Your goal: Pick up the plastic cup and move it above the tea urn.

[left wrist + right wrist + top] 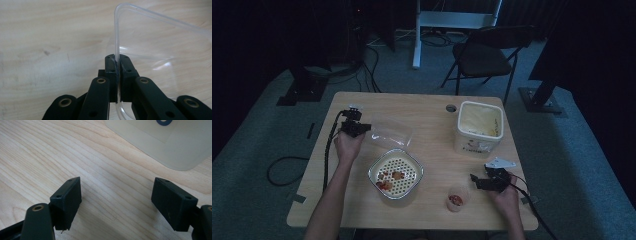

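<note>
**Left gripper clamps the clear container's rim; fruit not yet moved**

Live from the table: left gripper (357, 128) is at the far-left side, jaws pinched tight on the thin wall of the clear plastic container (391, 132). The left gripper view confirms it: the see-through rim (116, 37) runs straight up between the two black pads, nothing else in the bite. Container sits on the wooden table (432, 125), just behind the white strainer bowl (395, 173).

Progress, as I read it: early-to-mid. Strainer bowl has a few reddish fruit pcs in it, near its front-left. Small cup (456, 199) near the front edge also holds red bits. Clear container looks empty, as far as the dim pic allows. So the grab is done; lifting, placing or filling the container is prob. what's left.

Right gripper (490, 181) rests front-right, beside the cup but apart from it. Jaws stand about half open over bare wood w/ nothing between them. The big cream tub (175, 142) is just ahead, untouched.
</note>
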### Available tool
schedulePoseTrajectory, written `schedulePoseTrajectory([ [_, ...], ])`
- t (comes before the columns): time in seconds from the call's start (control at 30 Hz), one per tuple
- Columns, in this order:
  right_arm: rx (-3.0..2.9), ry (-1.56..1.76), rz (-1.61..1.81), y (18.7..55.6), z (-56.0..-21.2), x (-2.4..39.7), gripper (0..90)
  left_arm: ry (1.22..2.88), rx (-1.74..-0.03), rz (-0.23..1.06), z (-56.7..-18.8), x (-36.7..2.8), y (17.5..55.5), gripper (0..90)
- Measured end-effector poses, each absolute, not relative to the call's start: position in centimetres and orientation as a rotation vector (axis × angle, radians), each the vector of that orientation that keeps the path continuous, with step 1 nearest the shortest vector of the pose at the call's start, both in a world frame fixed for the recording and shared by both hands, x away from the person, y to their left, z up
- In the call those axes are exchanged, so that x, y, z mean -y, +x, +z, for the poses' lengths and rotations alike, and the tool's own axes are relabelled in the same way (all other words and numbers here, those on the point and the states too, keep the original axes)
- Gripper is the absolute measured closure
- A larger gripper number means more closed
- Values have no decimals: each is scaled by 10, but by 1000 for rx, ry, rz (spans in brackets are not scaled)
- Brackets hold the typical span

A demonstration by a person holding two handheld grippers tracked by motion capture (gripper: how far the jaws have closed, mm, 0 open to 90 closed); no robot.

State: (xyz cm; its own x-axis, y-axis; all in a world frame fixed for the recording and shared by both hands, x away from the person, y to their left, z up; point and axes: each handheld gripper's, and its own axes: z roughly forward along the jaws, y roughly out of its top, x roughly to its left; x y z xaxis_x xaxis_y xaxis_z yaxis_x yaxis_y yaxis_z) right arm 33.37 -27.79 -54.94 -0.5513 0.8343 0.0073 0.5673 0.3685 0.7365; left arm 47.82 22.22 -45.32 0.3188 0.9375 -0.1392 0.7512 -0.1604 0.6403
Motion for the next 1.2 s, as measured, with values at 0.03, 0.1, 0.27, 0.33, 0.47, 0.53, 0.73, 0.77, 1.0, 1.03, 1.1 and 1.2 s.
schedulePoseTrajectory([
  [0.03, -2267, 1223, 1002, 334, -549, 278, 238, 1965, -1482, 386, -451, -220, 479, 882],
  [0.1, -2268, 1222, 1002, 333, -549, 278, 238, 1958, -1473, 390, -443, -216, 481, 882],
  [0.27, -2270, 1218, 1004, 333, -550, 278, 238, 1932, -1460, 385, -429, -208, 485, 883],
  [0.33, -2271, 1218, 1004, 333, -550, 278, 238, 1917, -1455, 366, -423, -203, 486, 883],
  [0.47, -2271, 1217, 1004, 333, -550, 278, 239, 1895, -1427, 360, -408, -192, 488, 883],
  [0.53, -2271, 1218, 1004, 333, -550, 278, 238, 1882, -1415, 357, -399, -187, 489, 883],
  [0.73, -2272, 1217, 1004, 332, -549, 278, 238, 1864, -1367, 362, -373, -172, 492, 883],
  [0.77, -2272, 1218, 1004, 332, -549, 278, 238, 1863, -1355, 362, -369, -170, 493, 883],
  [1.0, -2271, 1216, 1005, 332, -550, 278, 239, 1853, -1307, 363, -343, -141, 496, 883],
  [1.03, -2271, 1216, 1005, 332, -550, 278, 238, 1853, -1307, 363, -343, -141, 496, 883],
  [1.1, -2271, 1218, 1005, 332, -550, 278, 239, 1867, -1295, 361, -338, -125, 500, 883],
  [1.2, -2270, 1216, 1005, 332, -550, 278, 239, 1875, -1290, 355, -336, -109, 504, 883],
])
